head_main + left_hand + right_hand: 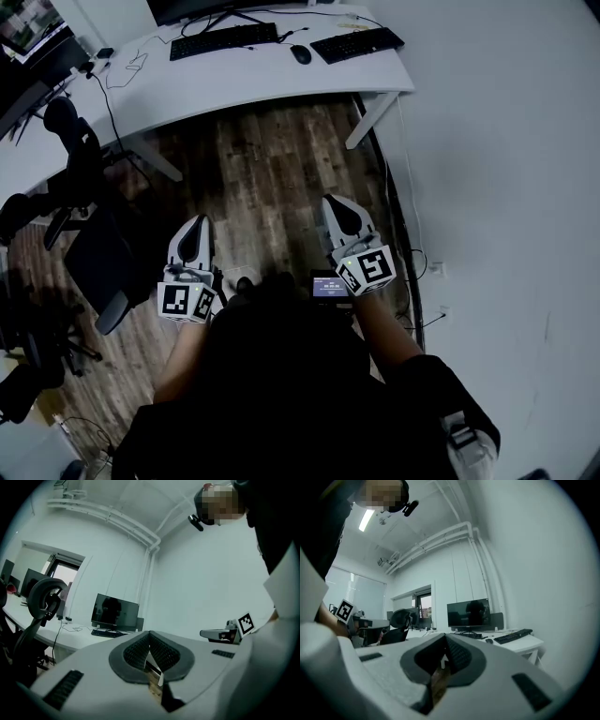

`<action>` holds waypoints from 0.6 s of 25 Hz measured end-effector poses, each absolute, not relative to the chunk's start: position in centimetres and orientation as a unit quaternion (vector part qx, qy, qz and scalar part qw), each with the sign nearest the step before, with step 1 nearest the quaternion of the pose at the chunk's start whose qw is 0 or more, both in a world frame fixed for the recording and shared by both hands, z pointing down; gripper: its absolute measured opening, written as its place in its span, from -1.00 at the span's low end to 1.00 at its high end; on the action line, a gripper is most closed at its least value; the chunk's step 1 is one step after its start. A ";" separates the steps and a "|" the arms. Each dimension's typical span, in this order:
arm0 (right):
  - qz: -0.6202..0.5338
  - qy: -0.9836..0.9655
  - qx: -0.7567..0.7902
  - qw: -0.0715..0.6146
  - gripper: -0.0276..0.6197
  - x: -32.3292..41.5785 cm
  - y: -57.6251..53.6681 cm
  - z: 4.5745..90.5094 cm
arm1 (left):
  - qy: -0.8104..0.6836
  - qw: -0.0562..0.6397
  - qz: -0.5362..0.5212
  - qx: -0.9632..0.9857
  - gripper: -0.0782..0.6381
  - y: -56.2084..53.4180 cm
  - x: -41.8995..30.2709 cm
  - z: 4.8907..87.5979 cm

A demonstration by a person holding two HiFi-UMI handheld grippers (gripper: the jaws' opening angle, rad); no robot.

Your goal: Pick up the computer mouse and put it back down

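Observation:
A black computer mouse (pixel 301 54) lies on the white desk (pixel 244 80) at the far end of the room, between two black keyboards; it shows small in the right gripper view too, as the mouse (pixel 488 641). I hold both grippers level over the wooden floor, well short of the desk. My left gripper (pixel 195 236) has its jaws together with nothing between them, and the left gripper view (pixel 150 645) shows the dark pads meeting. My right gripper (pixel 341 212) is likewise shut and empty, its pads closed in its own view (pixel 445 649).
Two keyboards (pixel 223 40) (pixel 356 44) and cables lie on the desk. A black office chair (pixel 75 187) stands at the left. A monitor (pixel 468 613) stands on the desk. A white wall (pixel 506 187) runs along the right, with cables at its foot.

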State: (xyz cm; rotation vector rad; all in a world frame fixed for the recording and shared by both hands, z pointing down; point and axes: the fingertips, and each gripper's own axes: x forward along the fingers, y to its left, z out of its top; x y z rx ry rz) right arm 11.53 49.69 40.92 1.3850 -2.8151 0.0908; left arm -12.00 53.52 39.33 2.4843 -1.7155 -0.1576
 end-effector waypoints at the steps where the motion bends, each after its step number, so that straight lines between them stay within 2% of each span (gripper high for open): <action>1: 0.029 -0.897 0.441 0.002 -0.91 11.8 49.6 41.0 | -0.566 0.059 -0.052 0.821 -0.80 53.4 -11.7 39.3; 15: 0.041 -0.903 0.427 -0.003 -0.91 13.7 47.0 42.0 | -0.584 0.068 -0.055 0.807 -0.80 51.3 -10.1 39.9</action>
